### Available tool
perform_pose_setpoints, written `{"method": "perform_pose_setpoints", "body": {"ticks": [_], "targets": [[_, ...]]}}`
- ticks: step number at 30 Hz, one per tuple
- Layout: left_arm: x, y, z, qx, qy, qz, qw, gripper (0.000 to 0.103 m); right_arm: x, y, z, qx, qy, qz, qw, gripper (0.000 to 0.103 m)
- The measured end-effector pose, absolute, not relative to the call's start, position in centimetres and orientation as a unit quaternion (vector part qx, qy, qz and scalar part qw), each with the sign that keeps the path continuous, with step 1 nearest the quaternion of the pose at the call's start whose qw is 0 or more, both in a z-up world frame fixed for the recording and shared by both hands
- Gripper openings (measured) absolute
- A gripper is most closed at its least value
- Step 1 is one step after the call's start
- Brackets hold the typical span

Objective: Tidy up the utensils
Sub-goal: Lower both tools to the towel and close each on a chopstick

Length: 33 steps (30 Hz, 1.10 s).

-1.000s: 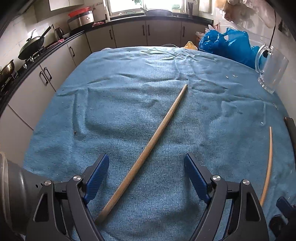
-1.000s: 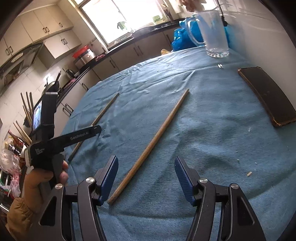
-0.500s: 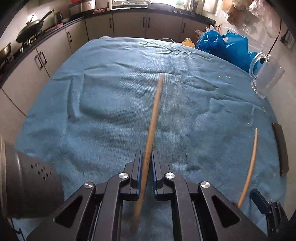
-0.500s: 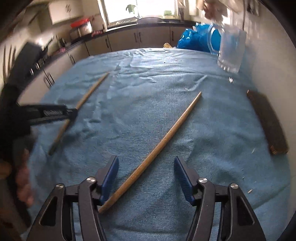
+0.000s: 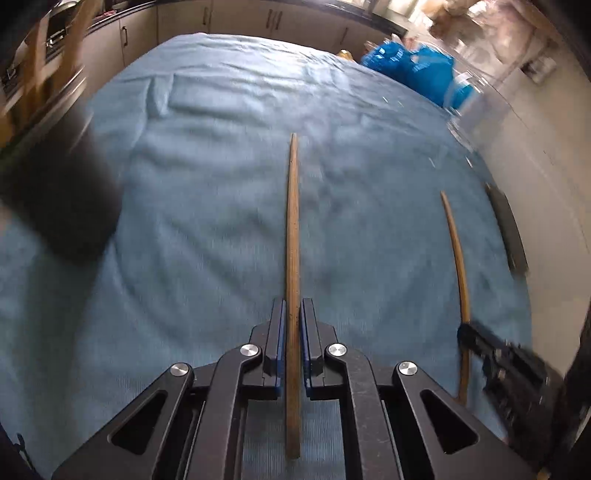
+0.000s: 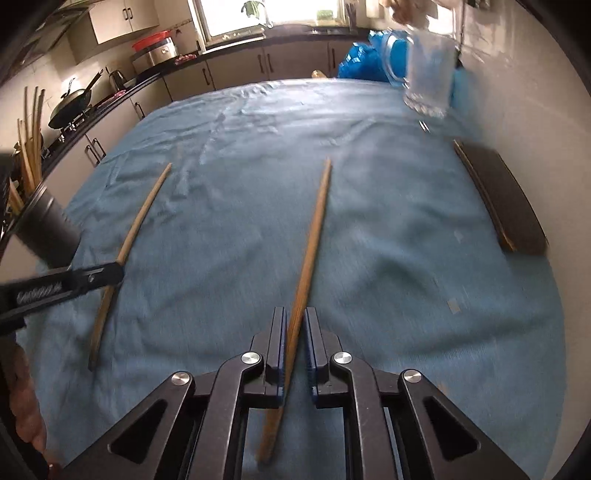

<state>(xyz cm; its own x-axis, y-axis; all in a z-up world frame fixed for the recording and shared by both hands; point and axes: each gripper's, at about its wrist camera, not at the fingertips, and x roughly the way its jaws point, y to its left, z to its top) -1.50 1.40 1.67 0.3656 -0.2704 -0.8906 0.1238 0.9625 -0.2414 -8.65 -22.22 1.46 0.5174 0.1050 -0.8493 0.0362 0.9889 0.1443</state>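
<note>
Daylit, window (image 6: 280, 14) glare; edges perhaps motion-blurred.

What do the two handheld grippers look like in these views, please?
Both the left gripper and the right gripper have a matte black frame of triangular cut-out links, round silver pivot bolts and blue finger pads. Seen side-on, the left gripper's finger bears white lettering, too blurred to read.

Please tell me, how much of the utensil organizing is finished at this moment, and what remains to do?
Nothing looks put away yet. In hand: the left tongs are shut on one wooden chopstick, and the right tongs on the other chopstick, both over the blue cloth. Left to do: carry both to a holder, perhaps the dark cup or the glass mug; neither has received them.
</note>
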Motion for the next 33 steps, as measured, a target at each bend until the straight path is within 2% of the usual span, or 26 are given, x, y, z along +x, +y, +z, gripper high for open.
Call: {"method": "perform_pose_setpoints", "body": {"ticks": [6, 7, 8, 9, 10, 11, 12, 13, 16, 19, 23, 27, 33], "targets": [[-6.7, 2.1, 1.7, -0.063, 0.559, -0.156, 0.812, 0.007, -14.2, -23.7, 1.8, 0.07, 0.507, 0.025, 0.859, 0.01], [-7.0, 2.2, 1.9, -0.063, 0.559, -0.161, 0.811, 0.007, -14.7, -23.8, 1.8, 0.072, 0.511, 0.028, 0.856, 0.015], [-7.3, 2.2, 2.2, -0.064, 0.557, -0.165, 0.811, 0.008, -15.0, -23.9, 1.9, 0.078, 0.513, 0.037, 0.854, 0.03], [-7.5, 2.4, 2.8, -0.066, 0.552, -0.168, 0.814, 0.012, -15.2, -24.0, 1.9, 0.086, 0.512, 0.047, 0.853, 0.041], [-7.7, 2.5, 3.3, -0.067, 0.545, -0.171, 0.818, 0.021, -15.3, -24.2, 2.1, 0.089, 0.511, 0.049, 0.854, 0.055], [-7.7, 2.6, 3.9, -0.066, 0.538, -0.175, 0.822, 0.027, -15.3, -24.3, 2.4, 0.086, 0.506, 0.045, 0.857, 0.056], [-7.6, 2.6, 4.3, -0.064, 0.532, -0.175, 0.826, 0.034, -15.3, -24.3, 2.6, 0.083, 0.503, 0.042, 0.859, 0.056], [-7.4, 2.6, 4.7, -0.06, 0.524, -0.172, 0.832, 0.035, -14.9, -24.4, 3.1, 0.08, 0.498, 0.042, 0.862, 0.056], [-5.8, 2.5, 5.4, -0.048, 0.513, -0.162, 0.842, 0.035, -13.2, -24.4, 3.9, 0.076, 0.494, 0.046, 0.865, 0.056], [-3.2, 1.7, 5.1, -0.05, 0.516, -0.159, 0.84, 0.035, -10.7, -24.3, 3.6, 0.061, 0.5, 0.041, 0.863, 0.047], [0.2, 0.2, 3.7, -0.038, 0.526, -0.148, 0.837, 0.035, -7.3, -24.4, 2.6, 0.061, 0.515, 0.04, 0.854, 0.047], [2.8, -0.4, 1.8, -0.028, 0.547, -0.135, 0.826, 0.023, -4.7, -24.5, 1.8, 0.055, 0.524, 0.04, 0.849, 0.039], [4.5, -1.1, 1.4, -0.029, 0.549, -0.127, 0.826, 0.022, -1.9, -24.2, 1.5, 0.028, 0.534, 0.035, 0.844, 0.034]]}}
